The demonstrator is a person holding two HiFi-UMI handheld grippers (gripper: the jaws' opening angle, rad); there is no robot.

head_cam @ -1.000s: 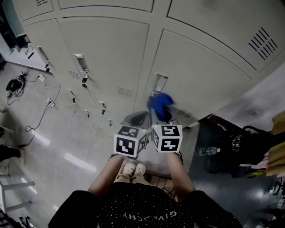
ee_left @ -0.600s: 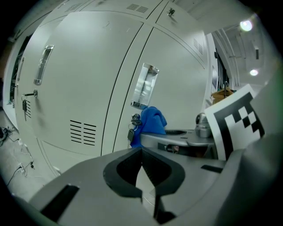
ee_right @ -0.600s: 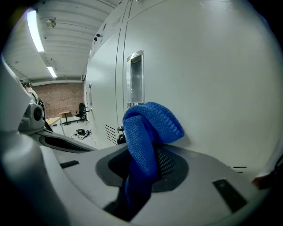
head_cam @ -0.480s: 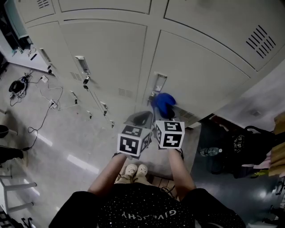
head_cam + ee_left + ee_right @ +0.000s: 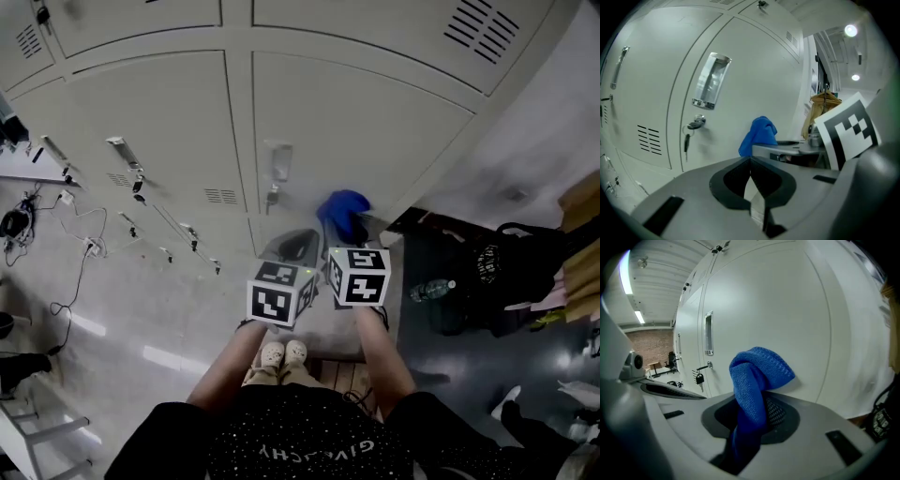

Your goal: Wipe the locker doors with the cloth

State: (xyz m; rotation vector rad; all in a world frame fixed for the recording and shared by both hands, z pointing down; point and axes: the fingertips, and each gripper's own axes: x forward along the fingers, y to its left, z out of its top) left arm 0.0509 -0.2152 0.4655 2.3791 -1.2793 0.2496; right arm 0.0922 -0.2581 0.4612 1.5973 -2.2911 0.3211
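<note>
A bunched blue cloth (image 5: 342,213) (image 5: 757,380) (image 5: 759,135) sticks out of my right gripper (image 5: 349,234) (image 5: 754,420), whose jaws are shut on it. The cloth's top rests against the pale locker door (image 5: 347,122) (image 5: 787,315) near its lower right corner. To its left on that door are a recessed handle (image 5: 278,161) (image 5: 708,333) and a lock with a hanging key (image 5: 692,126). My left gripper (image 5: 292,248) (image 5: 751,187) hangs just left of the right one, jaws shut and holding nothing, a little off the door.
More locker doors (image 5: 141,112) with handles and keys run off to the left. Cables (image 5: 56,234) lie on the floor at the left. At the right stand a dark bag (image 5: 502,272) and a water bottle (image 5: 431,289). My feet (image 5: 281,354) are below the grippers.
The view has swung to the right, so the lockers sit further left in frame. The cloth has slid toward the door's lower right edge, away from the handle. Both grippers stay close together.
</note>
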